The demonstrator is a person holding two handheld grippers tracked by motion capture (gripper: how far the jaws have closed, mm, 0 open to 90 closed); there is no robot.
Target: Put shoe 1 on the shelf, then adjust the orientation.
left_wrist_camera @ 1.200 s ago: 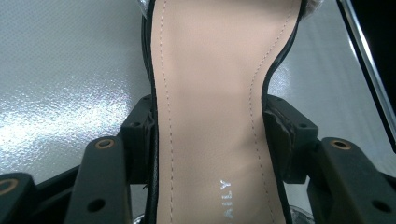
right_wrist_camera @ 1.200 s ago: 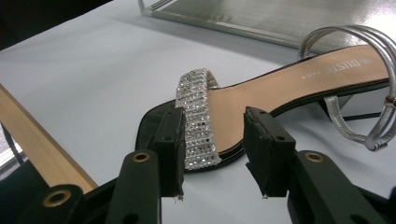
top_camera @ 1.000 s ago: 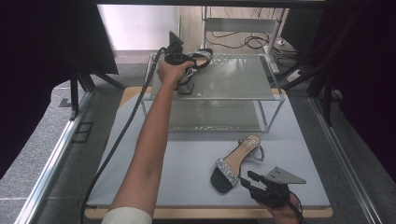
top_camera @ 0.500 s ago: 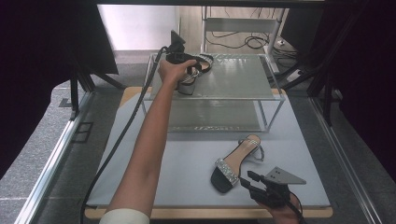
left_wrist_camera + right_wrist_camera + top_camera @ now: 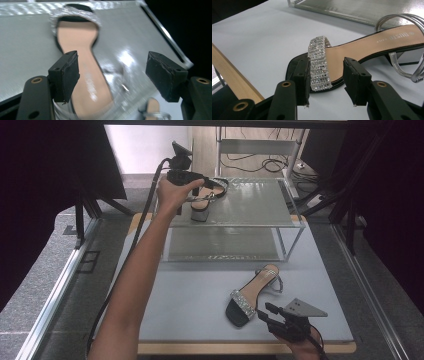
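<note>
lab, black curtains point(image 5: 60, 165), cables point(image 5: 260, 166)

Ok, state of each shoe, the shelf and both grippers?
Sandal on shelf: upright on the top tier, released.
Sandal on table: flat, toe toward the right gripper.
Glass shelf: standing, lower tier bare.
Left gripper: fingers just opened, above the sandal.
Right gripper: open, fingers either side of the rhinestone strap.

Bright center, dark edges (blurred close-up)
</note>
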